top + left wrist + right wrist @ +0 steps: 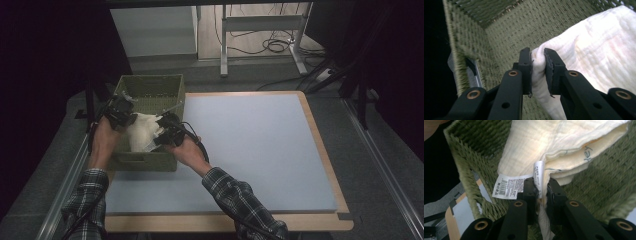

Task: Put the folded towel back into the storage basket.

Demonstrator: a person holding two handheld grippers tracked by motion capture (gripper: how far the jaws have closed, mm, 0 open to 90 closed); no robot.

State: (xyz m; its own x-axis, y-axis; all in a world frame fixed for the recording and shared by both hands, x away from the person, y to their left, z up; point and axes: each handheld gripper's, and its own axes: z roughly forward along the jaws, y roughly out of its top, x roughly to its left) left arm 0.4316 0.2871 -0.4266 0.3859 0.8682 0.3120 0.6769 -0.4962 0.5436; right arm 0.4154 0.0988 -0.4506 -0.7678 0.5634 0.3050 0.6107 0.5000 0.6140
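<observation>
Where pinched, cream crinkled cloth [599,50].

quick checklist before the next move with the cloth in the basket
1. Left gripper shut on cloth: ok, a fold is pinched between its fingers.
2. Right gripper shut on cloth: ok, it clamps the edge by the label.
3. Cloth free of the basket walls: cannot tell.
4. Cloth fully lifted out: not ok, it hangs inside the basket.
5. Mat free for laying it down: ok.
</observation>
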